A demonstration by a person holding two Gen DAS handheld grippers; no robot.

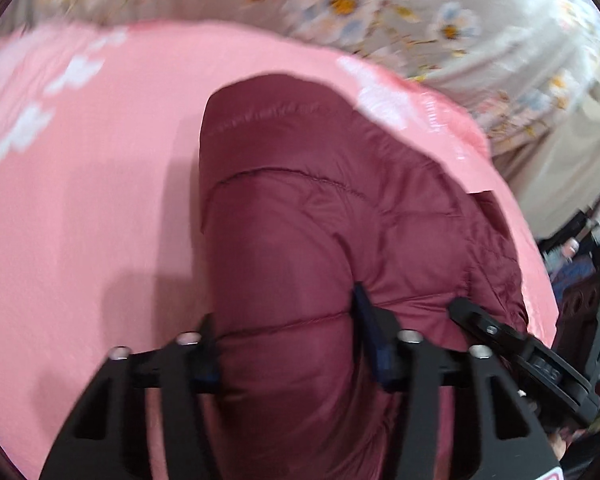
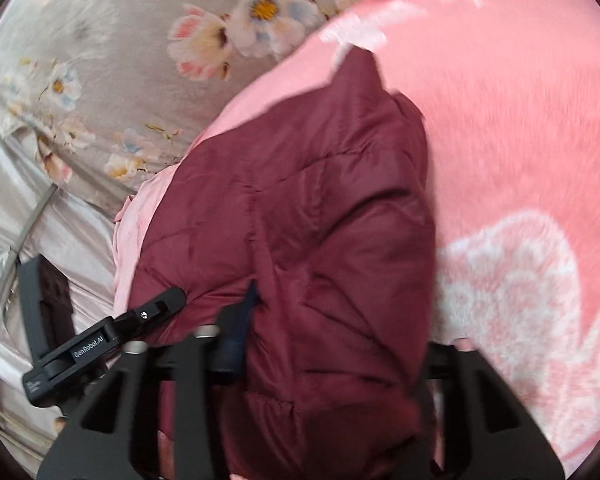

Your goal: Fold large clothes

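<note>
Lay spread on a pink blanket (image 1: 80, 184), the maroon quilted jacket (image 1: 300, 240), puffy and bunched, with one rounded end pointing away toward the blanket's far edge. Was gripped at its near end by the left tongs (image 1: 286, 344), jaws set fairly wide with a thick roll of the padded cloth filling the gap between the blue-tipped fingers (image 1: 366, 320). Showed beside them, low at the right of the left wrist view, the black body of the other tool. Held likewise in the right wrist view: jacket (image 2: 320, 220) bulging up through the right tongs (image 2: 340, 336), one dark blue finger (image 2: 240, 332) pressed into the cloth on the left, the opposite finger hidden under the fabric. Lay under the blanket (image 2: 520, 140) and beyond it a grey flowered bedsheet (image 2: 120, 60), wrinkled, reaching to the frame's upper edge. Blurred throughout, so no seam detail told apart.
</note>
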